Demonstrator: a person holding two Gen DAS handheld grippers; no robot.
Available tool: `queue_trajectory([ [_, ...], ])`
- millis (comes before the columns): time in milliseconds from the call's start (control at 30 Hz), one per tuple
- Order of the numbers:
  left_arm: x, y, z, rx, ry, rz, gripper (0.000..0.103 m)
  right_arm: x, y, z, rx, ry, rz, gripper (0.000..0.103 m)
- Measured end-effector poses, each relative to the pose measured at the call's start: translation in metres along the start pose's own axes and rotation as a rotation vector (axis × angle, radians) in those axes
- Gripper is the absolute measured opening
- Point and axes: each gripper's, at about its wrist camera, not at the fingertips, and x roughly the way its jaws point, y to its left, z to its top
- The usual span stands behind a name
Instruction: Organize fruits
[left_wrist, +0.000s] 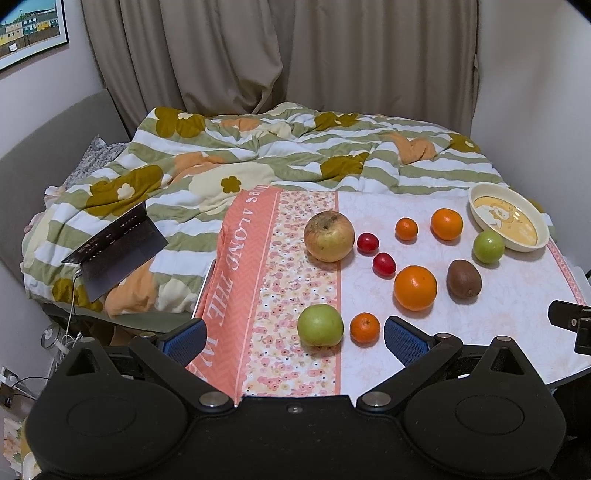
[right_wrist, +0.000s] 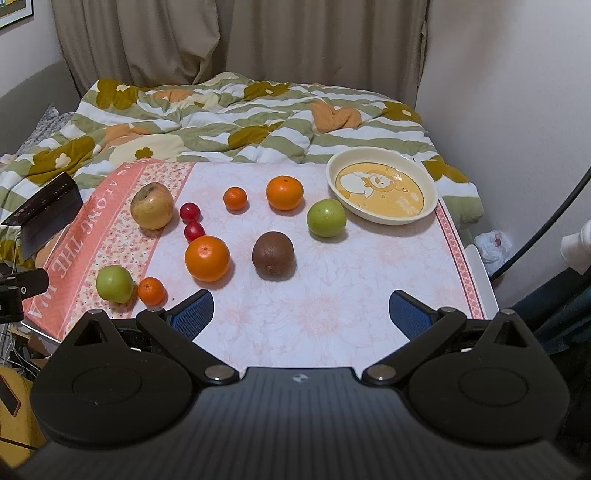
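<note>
Below, the left claw (left_wrist: 295, 341) is shown spread wide and empty at the near edge of the surface (left_wrist: 498, 325); the right claw (right_wrist: 301, 312) is likewise held wide and empty over bare cloth. Nothing is gripped yet. Nearest the left claw lie a green fruit (left_wrist: 320, 325) and a small orange (left_wrist: 365, 328), almost touching. Ahead of the right claw a kiwi (right_wrist: 273, 255) and a large orange (right_wrist: 207, 257) are set apart. Farther out are seen two red fruits (left_wrist: 376, 253), an apple (left_wrist: 329, 236), a second small orange (left_wrist: 406, 229), a medium orange (left_wrist: 446, 223) and a second green fruit (right_wrist: 326, 217).

The bowl (right_wrist: 430, 192) stands at the far right corner and is seen to hold nothing; the second green fruit lies just beside its rim, outside it. It is judged the likely destination. A first grasp is best made with the fingers straddling a fruit at its widest girth and closed gently, since round fruit is apt to roll; the kiwi, standing clear of its neighbours, is judged the easier pick for the right claw.
</note>
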Motion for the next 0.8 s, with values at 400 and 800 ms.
queue_trajectory([
  [400,0.039,-0.005,-0.007,0.005,-0.014,0.039,0.103,0.048,-0.006,0.003,-0.068,0.003,0.044,0.103],
  [800,0.11,-0.02,-0.024,-0.009,0.008,0.089,0.101,0.136,-0.003,-0.006,-0.165,0.021,0.099,0.103],
])
